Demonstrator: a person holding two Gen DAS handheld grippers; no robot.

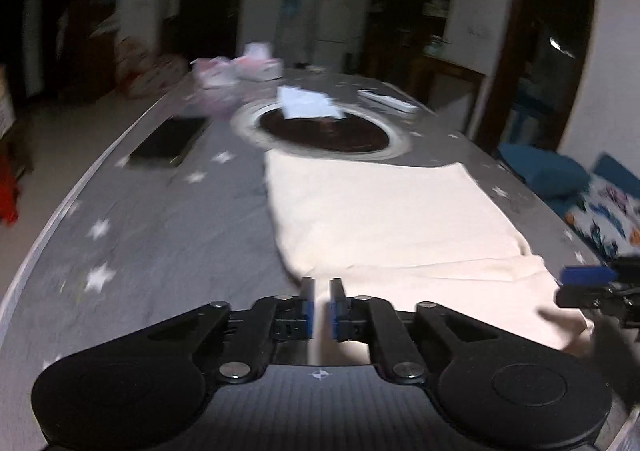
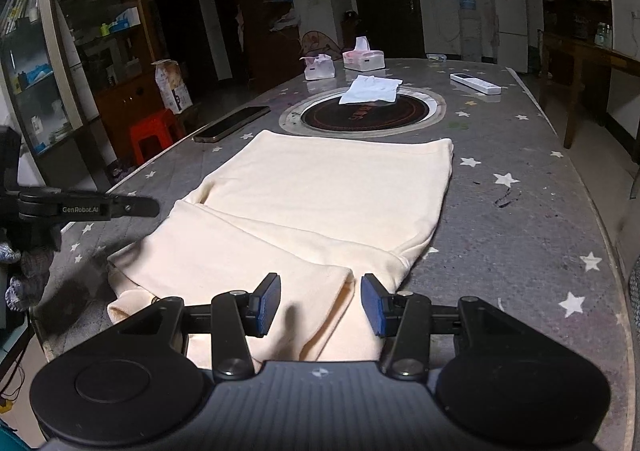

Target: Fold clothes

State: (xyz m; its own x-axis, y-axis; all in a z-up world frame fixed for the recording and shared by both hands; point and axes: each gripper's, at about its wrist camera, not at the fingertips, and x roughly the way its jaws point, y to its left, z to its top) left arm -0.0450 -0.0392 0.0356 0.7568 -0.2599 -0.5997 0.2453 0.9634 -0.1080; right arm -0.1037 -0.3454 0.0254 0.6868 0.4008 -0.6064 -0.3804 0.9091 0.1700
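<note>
Grey star-printed table (image 2: pixel 520 211) carries the cream garment (image 2: pixel 320 203), partly folded, lying flat along its middle. Right gripper (image 2: pixel 320 303) hovers spread above the garment's near end. Left gripper (image 1: pixel 322 307) is nearly closed, cream cloth showing in its narrow gap.

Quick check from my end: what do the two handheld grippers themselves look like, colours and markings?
Both match: the left gripper and right gripper have matte black linkages with silver pivot bolts, round black hubs, a ribbed dark-grey body bearing a small white crosshair mark, and blue-padded fingers. White "GenRobot.AI" lettering shows on the left one's side.
</note>
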